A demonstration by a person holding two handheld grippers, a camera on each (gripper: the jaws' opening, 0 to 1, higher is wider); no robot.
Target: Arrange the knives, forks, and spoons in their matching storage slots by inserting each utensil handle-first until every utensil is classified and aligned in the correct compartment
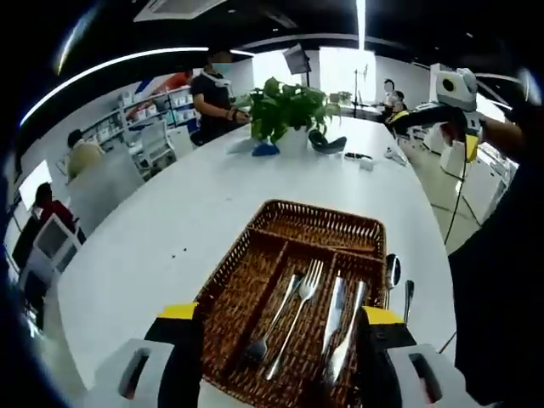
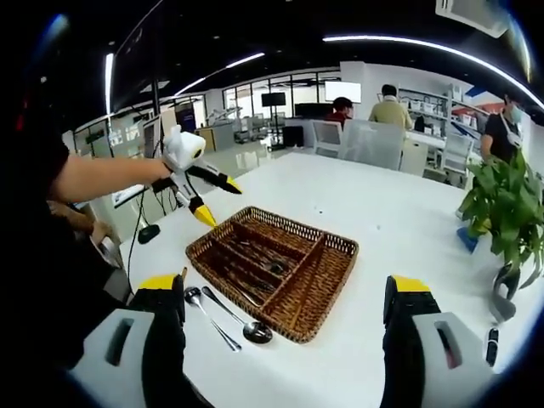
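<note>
A brown wicker tray (image 1: 255, 246) with long slots lies on the white table, right in front of my left gripper (image 1: 279, 344), whose jaws stand open on either side of its near end. A fork (image 1: 304, 293) and a second utensil lie in the middle slot, and two knives (image 1: 344, 319) lie in the right slot. Two spoons (image 1: 393, 272) rest on the table just outside the tray's right wall. My right gripper (image 2: 285, 327) is open above the table, near the tray (image 2: 327, 280) and the spoons (image 2: 223, 316). The left gripper (image 2: 218, 201) hovers open over the tray's far side.
A potted plant (image 1: 289, 110) stands at the table's far end with small dark items beside it; it is also at the right edge (image 2: 503, 212). People sit and stand around chairs beyond the table. The table edge (image 1: 442, 255) runs close to the spoons.
</note>
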